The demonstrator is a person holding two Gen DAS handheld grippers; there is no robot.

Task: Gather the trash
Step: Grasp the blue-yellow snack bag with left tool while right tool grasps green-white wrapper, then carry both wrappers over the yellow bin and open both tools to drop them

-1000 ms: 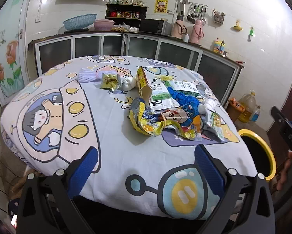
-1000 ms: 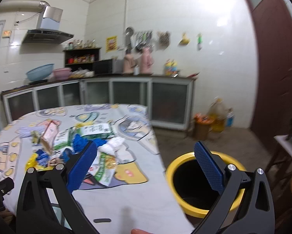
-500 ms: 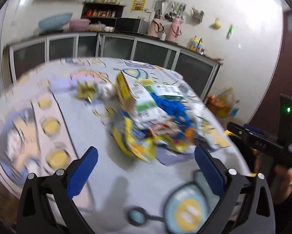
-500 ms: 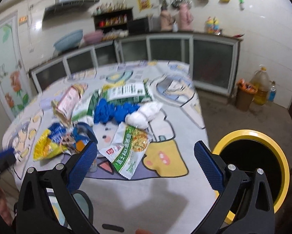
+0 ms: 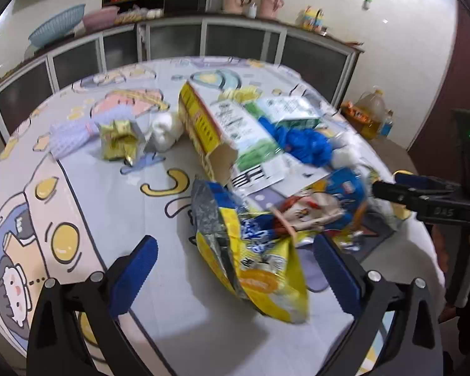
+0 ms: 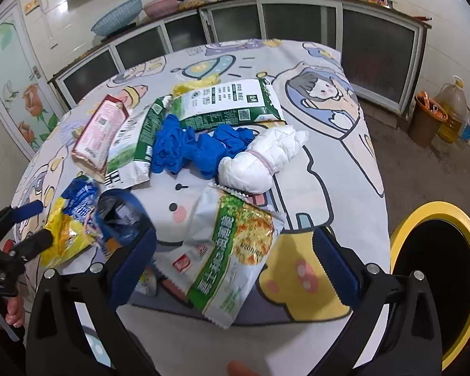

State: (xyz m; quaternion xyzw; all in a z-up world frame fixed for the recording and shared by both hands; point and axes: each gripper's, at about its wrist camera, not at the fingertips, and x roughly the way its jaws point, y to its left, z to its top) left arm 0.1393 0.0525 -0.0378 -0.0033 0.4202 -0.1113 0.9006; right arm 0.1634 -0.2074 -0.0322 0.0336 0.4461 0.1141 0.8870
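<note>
While both jaws stand spread, I'd pinch the limp, crinkly yellow snack bag (image 5: 253, 269) near the carton (image 5: 203, 134) at its torn edge.

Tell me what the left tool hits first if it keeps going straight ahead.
Most likely the yellow snack bag: it lies crumpled on the tablecloth between the open fingers of the left tool. Depth is uncertain.

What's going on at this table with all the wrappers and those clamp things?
A person holds a two-finger gripper in each hand, clearing trash off a table with a cartoon cloth. The left gripper is open around a yellow snack bag; the right gripper is open over a green-and-white food packet. Nothing is gripped yet. A yellow-rimmed bin waits beside the table.
</note>
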